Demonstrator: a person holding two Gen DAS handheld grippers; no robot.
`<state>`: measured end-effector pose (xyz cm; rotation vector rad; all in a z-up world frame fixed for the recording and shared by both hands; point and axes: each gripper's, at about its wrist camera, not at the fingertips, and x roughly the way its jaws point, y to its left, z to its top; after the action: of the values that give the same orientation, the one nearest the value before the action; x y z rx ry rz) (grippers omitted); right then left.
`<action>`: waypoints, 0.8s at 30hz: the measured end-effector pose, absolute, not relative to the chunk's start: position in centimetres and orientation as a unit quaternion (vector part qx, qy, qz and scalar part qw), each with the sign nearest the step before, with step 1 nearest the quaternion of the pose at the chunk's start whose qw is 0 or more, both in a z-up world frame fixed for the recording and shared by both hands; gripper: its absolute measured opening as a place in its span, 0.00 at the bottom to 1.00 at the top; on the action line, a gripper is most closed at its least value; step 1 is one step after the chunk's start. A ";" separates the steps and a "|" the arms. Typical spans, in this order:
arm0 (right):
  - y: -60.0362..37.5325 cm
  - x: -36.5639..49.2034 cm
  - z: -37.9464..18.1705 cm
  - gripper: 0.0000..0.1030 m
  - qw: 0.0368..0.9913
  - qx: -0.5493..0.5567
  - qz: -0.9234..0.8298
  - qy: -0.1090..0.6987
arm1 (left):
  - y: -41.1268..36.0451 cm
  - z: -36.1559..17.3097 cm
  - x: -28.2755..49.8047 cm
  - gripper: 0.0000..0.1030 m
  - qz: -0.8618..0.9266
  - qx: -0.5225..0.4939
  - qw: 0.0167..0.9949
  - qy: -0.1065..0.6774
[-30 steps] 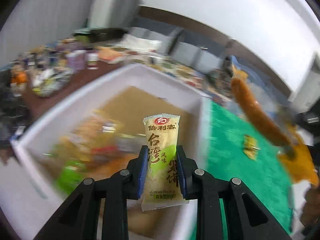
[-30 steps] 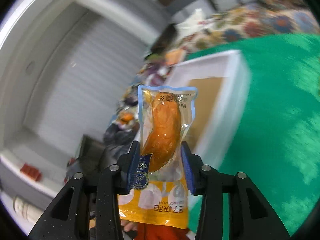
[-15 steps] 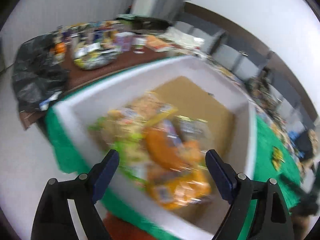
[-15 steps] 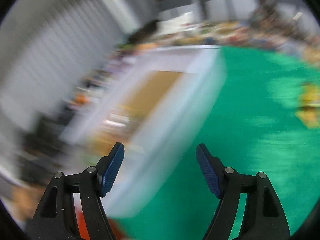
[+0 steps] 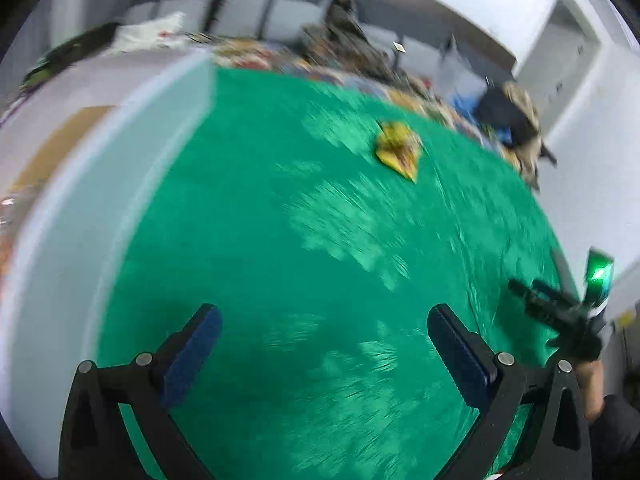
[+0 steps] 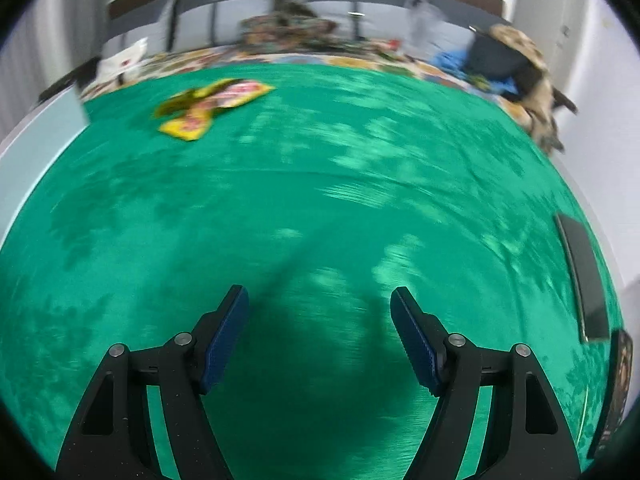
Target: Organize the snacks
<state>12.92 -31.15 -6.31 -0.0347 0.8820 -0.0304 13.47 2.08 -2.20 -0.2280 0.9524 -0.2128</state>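
Observation:
Yellow snack packets [image 5: 398, 148] lie on the green tablecloth [image 5: 320, 260], far ahead of my left gripper [image 5: 324, 320], which is open and empty. The same packets [image 6: 212, 106] show at the upper left in the right wrist view. My right gripper [image 6: 320, 300] is open and empty above the cloth [image 6: 320, 200]. The white foam box [image 5: 80, 184] stands at the left, its brown bottom partly seen; its corner [image 6: 52, 120] also shows in the right wrist view. The right gripper also appears at the right edge of the left wrist view [image 5: 560, 312].
A dark flat device [image 6: 582, 276] lies at the cloth's right edge. A cluttered table with patterned cloth [image 6: 300, 48] and a dark bag [image 6: 504, 60] stand behind. Both views are motion-blurred.
Both grippers have opened and let go of their snack packets over the box, then swung right, away from the box toward the green cloth.

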 end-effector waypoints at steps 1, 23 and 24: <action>-31.5 13.5 -6.5 0.74 0.904 -0.011 -0.020 0.426 | 0.9 -2.6 14.0 0.99 -0.105 -0.102 0.876 0.459; -34.5 11.6 -7.6 0.83 0.902 0.030 -0.064 0.426 | -6.0 -9.0 18.5 1.00 -0.064 0.022 0.890 0.451; -34.4 11.6 -7.6 0.84 0.902 0.030 -0.064 0.426 | -6.0 -8.9 18.4 1.00 -0.063 0.022 0.890 0.450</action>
<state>11.61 -34.45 -7.56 0.0626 0.8819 -0.1334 18.44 -6.03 -8.94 0.0455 0.9353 -0.1310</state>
